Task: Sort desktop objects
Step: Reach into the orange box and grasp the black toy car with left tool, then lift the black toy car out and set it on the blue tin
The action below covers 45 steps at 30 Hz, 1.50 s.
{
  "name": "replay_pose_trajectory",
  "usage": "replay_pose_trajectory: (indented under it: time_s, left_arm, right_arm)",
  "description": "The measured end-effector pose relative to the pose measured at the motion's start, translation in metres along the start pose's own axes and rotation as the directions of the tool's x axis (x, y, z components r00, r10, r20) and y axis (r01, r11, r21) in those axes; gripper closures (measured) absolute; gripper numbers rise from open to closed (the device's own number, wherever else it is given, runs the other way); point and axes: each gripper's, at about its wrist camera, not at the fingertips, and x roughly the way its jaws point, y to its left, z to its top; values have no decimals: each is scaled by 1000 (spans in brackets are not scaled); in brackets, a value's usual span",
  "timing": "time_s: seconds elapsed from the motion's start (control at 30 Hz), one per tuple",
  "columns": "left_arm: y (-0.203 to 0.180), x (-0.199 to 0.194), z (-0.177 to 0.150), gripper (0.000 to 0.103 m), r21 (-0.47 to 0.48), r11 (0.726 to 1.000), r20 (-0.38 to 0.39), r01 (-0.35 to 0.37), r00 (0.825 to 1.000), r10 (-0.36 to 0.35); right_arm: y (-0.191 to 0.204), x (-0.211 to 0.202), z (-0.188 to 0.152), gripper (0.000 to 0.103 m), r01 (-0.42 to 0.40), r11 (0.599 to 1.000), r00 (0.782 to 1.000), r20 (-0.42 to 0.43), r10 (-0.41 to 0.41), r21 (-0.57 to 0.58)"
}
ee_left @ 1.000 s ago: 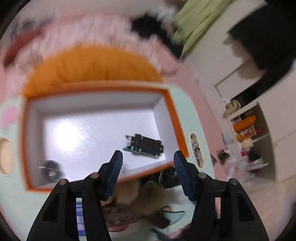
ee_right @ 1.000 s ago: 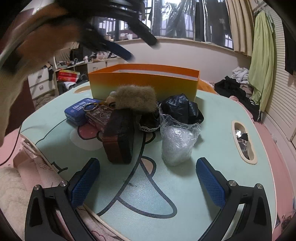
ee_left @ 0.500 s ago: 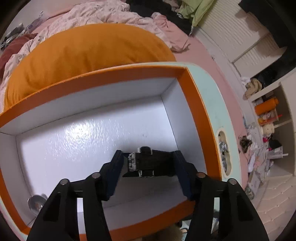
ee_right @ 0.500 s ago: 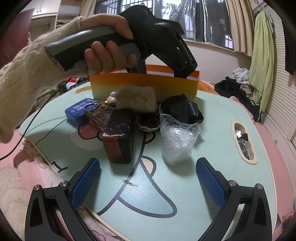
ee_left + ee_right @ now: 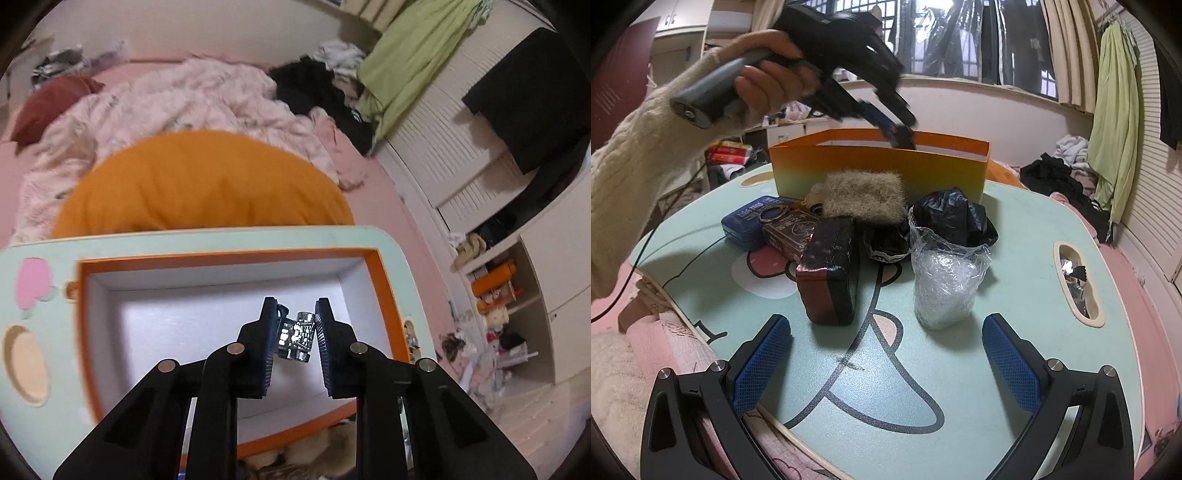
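My left gripper [image 5: 295, 325] is shut on a small black toy car [image 5: 297, 338] and holds it over the orange box [image 5: 384, 280] with the white inside. In the right wrist view the left gripper [image 5: 901, 134] is blurred, above the box's [image 5: 879, 166] rim. My right gripper [image 5: 886, 354] is open and empty, low over the mint-green table [image 5: 1015, 258]. Ahead of it stand a dark red case [image 5: 829, 269], a clear plastic bundle [image 5: 943, 284], a black bag [image 5: 951, 218], a furry pouch [image 5: 862, 195], a blue tin [image 5: 751, 221] and a brown tin [image 5: 792, 232].
An orange cushion [image 5: 199, 188] and a pink bed with bedding [image 5: 166, 99] lie behind the table. A slot in the table's right edge [image 5: 1076, 284] holds small scraps. A round hole [image 5: 26, 363] is at the table's left. Shelves [image 5: 498, 295] stand at the right.
My left gripper closed on the toy car inside the box and lifted it upward. The right gripper has not moved.
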Motion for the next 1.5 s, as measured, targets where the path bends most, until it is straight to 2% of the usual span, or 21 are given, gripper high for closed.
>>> replay_pose_trajectory:
  time_s: [0.13, 0.17, 0.23, 0.33, 0.47, 0.53, 0.67, 0.8, 0.9, 1.0, 1.03, 1.07, 1.13, 1.23, 1.33, 1.4, 1.43, 1.5]
  left_arm:
    - [10, -9, -3, 81, -5, 995, 59, -96, 994, 97]
    - [14, -13, -6, 81, -12, 996, 71, -92, 993, 92]
    - [20, -25, -10, 81, -26, 999, 98, -36, 994, 38]
    - [19, -54, -26, 81, 1, 1000, 143, 24, 989, -24]
    - [18, -97, -60, 81, 49, 997, 195, 56, 979, -64]
    - [21, -106, -78, 81, 55, 997, 205, 45, 977, -56]
    - [30, -96, -111, 81, 50, 999, 194, 8, 981, -17]
    - [33, -64, -113, 81, 24, 999, 187, -48, 981, 43]
    - [23, -45, -119, 80, 58, 996, 178, -74, 982, 63]
    - [13, -43, -126, 57, 90, 995, 205, -38, 979, 19]
    - [11, -48, -129, 53, 98, 994, 236, -38, 972, 14]
    - [9, -54, -132, 42, 106, 993, 264, -43, 965, 14]
    - [7, -68, -139, 30, 123, 990, 308, -72, 951, 31]
    - [3, -82, -160, 27, 179, 970, 324, -165, 941, 100]
    - [5, -83, -193, 27, 243, 928, 320, -282, 926, 198]
    - [10, -78, -213, 27, 254, 899, 324, -356, 907, 267]
    - [14, -77, -219, 27, 246, 894, 326, -374, 901, 287]
    - [26, -73, -232, 27, 182, 915, 328, -359, 900, 288]
  right_arm:
    - [1, -1, 1, 0, 0, 1000, 1000, 0, 0, 0]
    - [1, -1, 0, 0, 0, 1000, 1000, 0, 0, 0]
    - [1, -1, 0, 0, 0, 1000, 1000, 0, 0, 0]
    - [1, -1, 0, 0, 1, 1000, 1000, 0, -1, 0]
    - [1, -1, 0, 0, 1, 1000, 1000, 0, -1, 0]
    - [2, -1, 0, 0, 0, 1000, 1000, 0, 0, 1]
    - [1, -1, 0, 0, 1, 1000, 1000, 0, -1, 0]
    - [1, -1, 0, 0, 1, 1000, 1000, 0, -1, 0]
    - [1, -1, 0, 0, 1, 1000, 1000, 1, -1, 1]
    - [1, -1, 0, 0, 1, 1000, 1000, 1, -1, 0]
    - [2, -1, 0, 0, 1, 1000, 1000, 1, -1, 0]
    - [1, -1, 0, 0, 1, 1000, 1000, 1, -1, 0]
    - [2, -1, -1, 0, 1, 1000, 1000, 0, -1, 0]
    - [1, 0, -1, 0, 2, 1000, 1000, 0, -2, 0]
    - [2, -1, -1, 0, 2, 1000, 1000, 1, -2, 0]
    - [1, 0, -1, 0, 2, 1000, 1000, 0, -2, 0]
    - [1, 0, -1, 0, 2, 1000, 1000, 0, -2, 0]
    - [1, -1, 0, 0, 2, 1000, 1000, 0, -2, 0]
